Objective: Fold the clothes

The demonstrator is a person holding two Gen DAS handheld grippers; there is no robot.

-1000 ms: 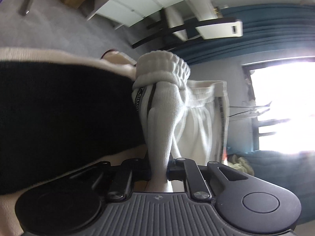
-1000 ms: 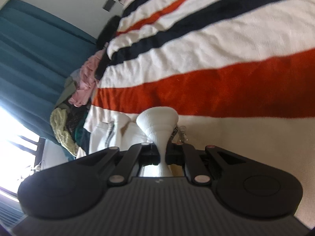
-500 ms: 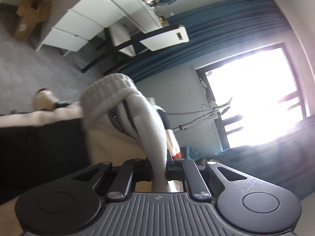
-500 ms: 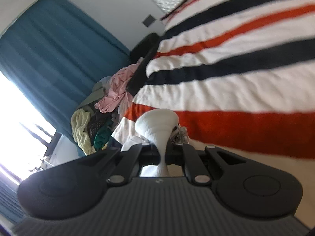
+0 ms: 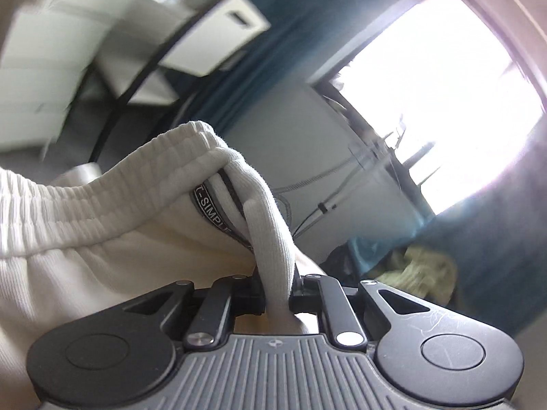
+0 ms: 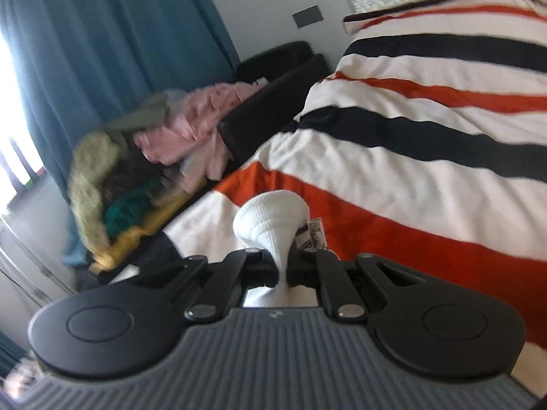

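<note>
A white ribbed garment (image 5: 102, 225) with an elastic waistband and a black lettered side stripe hangs lifted in the air. My left gripper (image 5: 277, 290) is shut on a bunched fold of its waistband, which spreads away to the left. In the right wrist view my right gripper (image 6: 282, 266) is shut on another pinched fold of the white garment (image 6: 270, 212), whose small label shows beside the fold. That fold is held over the striped blanket (image 6: 427, 157) on the bed.
A pile of mixed clothes (image 6: 143, 157) lies on a dark bench left of the bed, before blue curtains (image 6: 85, 34). In the left wrist view a white desk with drawers (image 5: 68, 51), a chair and a bright window (image 5: 444, 95) are blurred.
Both grippers have swung across the room and rolled, keeping their hold on the white garment. The bed filled the right view before; now the clothes pile and curtains show. The left view has turned from the dark blanket to the window.
</note>
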